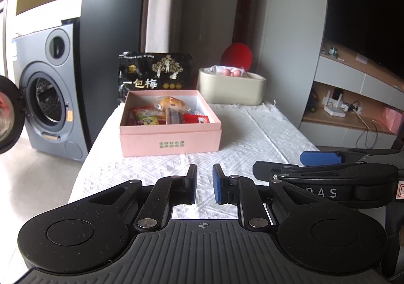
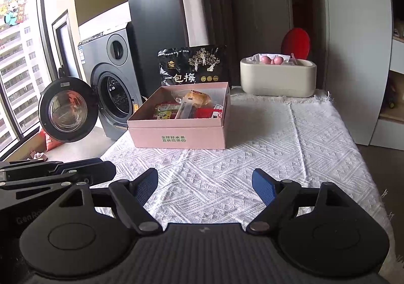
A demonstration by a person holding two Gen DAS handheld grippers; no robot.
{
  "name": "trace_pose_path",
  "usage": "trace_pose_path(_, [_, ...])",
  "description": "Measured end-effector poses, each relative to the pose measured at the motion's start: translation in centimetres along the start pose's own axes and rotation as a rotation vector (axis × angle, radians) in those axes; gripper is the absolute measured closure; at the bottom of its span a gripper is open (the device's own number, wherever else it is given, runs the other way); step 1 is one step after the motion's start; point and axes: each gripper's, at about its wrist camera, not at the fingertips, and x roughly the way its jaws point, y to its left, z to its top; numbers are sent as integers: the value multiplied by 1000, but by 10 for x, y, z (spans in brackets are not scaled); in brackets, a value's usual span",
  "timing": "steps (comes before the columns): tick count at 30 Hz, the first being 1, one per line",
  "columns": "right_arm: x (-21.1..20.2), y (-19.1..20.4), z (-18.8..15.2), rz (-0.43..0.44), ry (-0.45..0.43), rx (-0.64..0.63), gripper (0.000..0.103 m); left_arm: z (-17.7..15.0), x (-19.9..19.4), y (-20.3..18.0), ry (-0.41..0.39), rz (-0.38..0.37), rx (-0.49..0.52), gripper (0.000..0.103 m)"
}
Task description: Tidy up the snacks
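Observation:
A pink box (image 1: pixel 170 141) (image 2: pixel 181 137) stands open on the white cloth, holding several wrapped snacks, among them a bun in clear wrap (image 1: pixel 171 103) (image 2: pixel 198 98). A black plum snack bag (image 1: pixel 155 72) (image 2: pixel 193 67) stands upright behind it. A cream bin (image 1: pixel 231 88) (image 2: pixel 277 77) with pink items sits at the back right. My left gripper (image 1: pixel 204 186) hovers over the near cloth, its jaws close together with a narrow gap and nothing between them. My right gripper (image 2: pixel 205 186) is open and empty, beside the left one.
The table has a white woven cloth (image 1: pixel 252 142) (image 2: pixel 290 147). A grey washing machine (image 1: pixel 48 97) (image 2: pixel 113 84) with its door open stands left of the table. A red round paddle (image 1: pixel 236 55) (image 2: pixel 295 43) leans behind the bin. Shelving (image 1: pixel 353 97) is at the right.

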Motion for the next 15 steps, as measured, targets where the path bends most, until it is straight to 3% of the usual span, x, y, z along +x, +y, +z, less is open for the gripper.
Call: trace_pose_path(15, [0,-1,0,1,2,3,21,1,0,-1,6,3,1,86])
